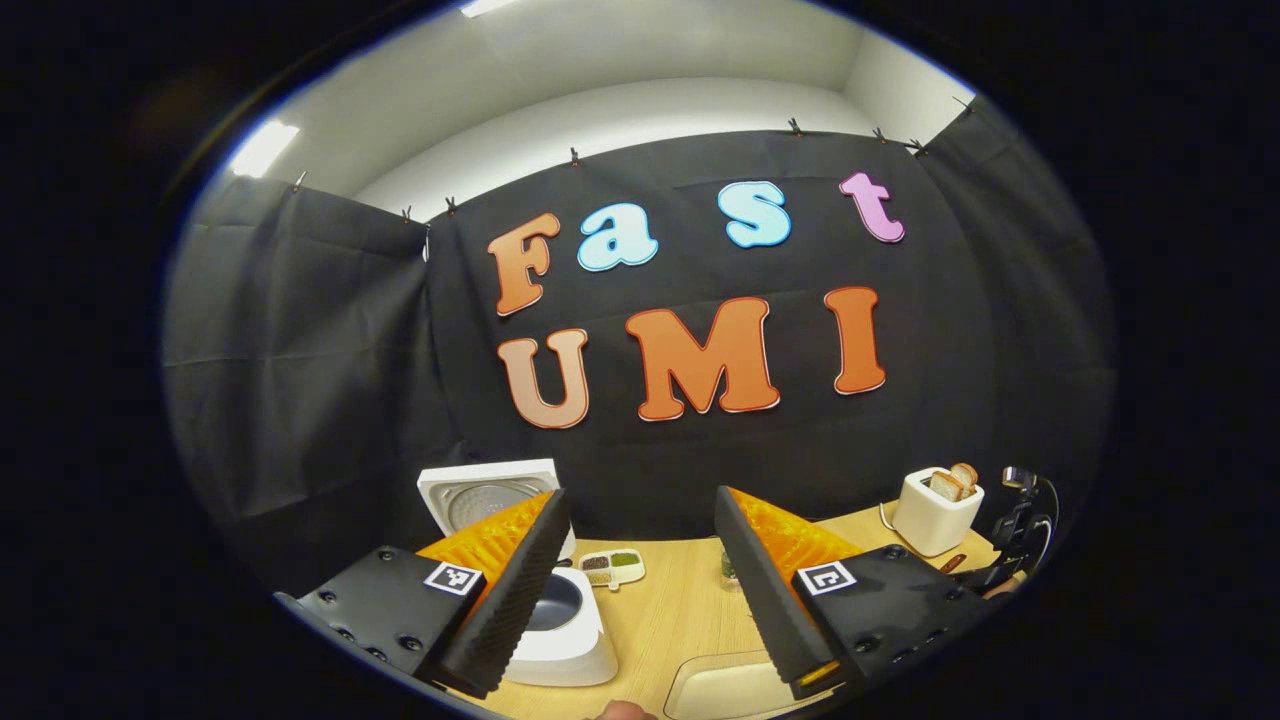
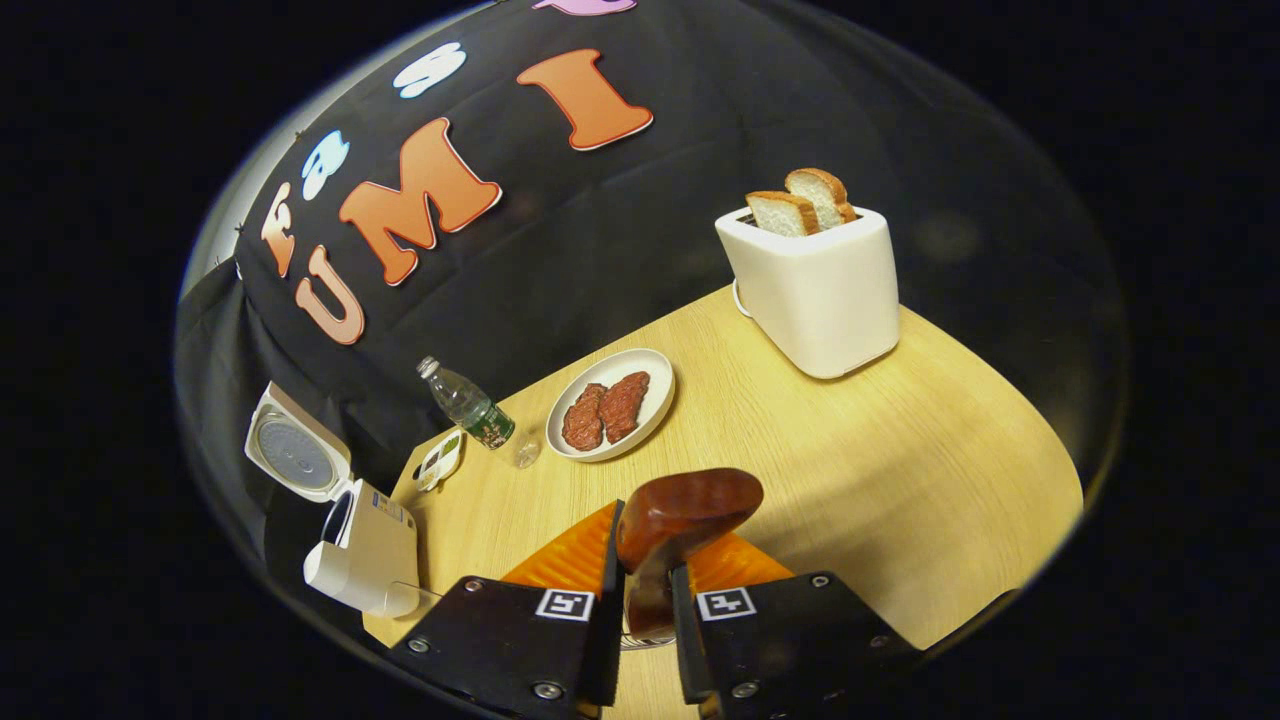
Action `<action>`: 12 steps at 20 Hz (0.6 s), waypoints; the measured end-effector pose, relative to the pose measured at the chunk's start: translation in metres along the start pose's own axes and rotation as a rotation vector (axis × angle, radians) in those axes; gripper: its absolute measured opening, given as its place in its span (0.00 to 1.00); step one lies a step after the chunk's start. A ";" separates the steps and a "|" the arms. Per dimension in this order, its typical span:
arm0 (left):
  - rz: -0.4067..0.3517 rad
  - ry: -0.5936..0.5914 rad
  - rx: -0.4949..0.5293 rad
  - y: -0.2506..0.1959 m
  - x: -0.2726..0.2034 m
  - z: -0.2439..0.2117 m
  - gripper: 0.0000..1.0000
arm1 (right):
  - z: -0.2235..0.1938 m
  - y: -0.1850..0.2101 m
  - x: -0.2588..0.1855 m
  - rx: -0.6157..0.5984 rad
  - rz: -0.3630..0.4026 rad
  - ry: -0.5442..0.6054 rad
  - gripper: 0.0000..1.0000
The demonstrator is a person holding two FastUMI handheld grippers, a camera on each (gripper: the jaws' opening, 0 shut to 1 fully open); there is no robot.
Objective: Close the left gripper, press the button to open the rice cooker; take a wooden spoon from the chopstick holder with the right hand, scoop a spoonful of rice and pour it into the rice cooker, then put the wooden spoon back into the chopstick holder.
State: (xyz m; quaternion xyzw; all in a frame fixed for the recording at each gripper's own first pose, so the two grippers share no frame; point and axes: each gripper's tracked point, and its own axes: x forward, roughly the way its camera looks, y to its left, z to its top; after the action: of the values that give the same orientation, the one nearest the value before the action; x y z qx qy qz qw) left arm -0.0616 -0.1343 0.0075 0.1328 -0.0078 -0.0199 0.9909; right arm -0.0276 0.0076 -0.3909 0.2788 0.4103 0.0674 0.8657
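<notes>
My right gripper (image 2: 648, 565) is shut on the handle of a dark wooden spoon (image 2: 690, 510), whose bowl sticks up past the fingertips above the table. A thin metal rim (image 2: 640, 642) shows under the handle between the fingers. The white rice cooker (image 2: 365, 560) stands at the table's left end with its lid (image 2: 295, 455) raised. In the left gripper view the rice cooker (image 1: 565, 625) sits low behind my left finger, lid (image 1: 490, 495) up and the pot showing. My left gripper (image 1: 640, 500) is open, held above the table with nothing between its fingers.
A white toaster (image 2: 815, 285) with two bread slices stands at the back right. A plate of meat (image 2: 612, 405), a water bottle (image 2: 468, 405) and a small divided dish (image 2: 440, 460) lie near the wall. A white tray (image 1: 720, 685) lies at the near edge.
</notes>
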 end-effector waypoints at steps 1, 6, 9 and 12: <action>-0.001 0.001 0.004 0.000 0.002 0.000 0.98 | 0.000 0.002 0.000 0.003 0.002 0.003 0.21; -0.020 0.012 -0.030 0.009 0.007 -0.012 0.99 | 0.001 0.004 -0.006 -0.003 -0.033 -0.023 0.14; -0.028 0.016 -0.051 0.030 0.014 -0.019 0.99 | 0.007 0.008 -0.015 0.002 -0.078 -0.059 0.12; -0.023 0.006 -0.050 0.063 0.023 -0.027 0.99 | 0.021 0.017 -0.030 0.002 -0.134 -0.129 0.12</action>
State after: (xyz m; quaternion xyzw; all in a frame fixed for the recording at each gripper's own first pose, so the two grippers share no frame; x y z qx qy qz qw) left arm -0.0354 -0.0674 -0.0015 0.1080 -0.0026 -0.0313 0.9937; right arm -0.0294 0.0022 -0.3505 0.2554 0.3715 -0.0090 0.8926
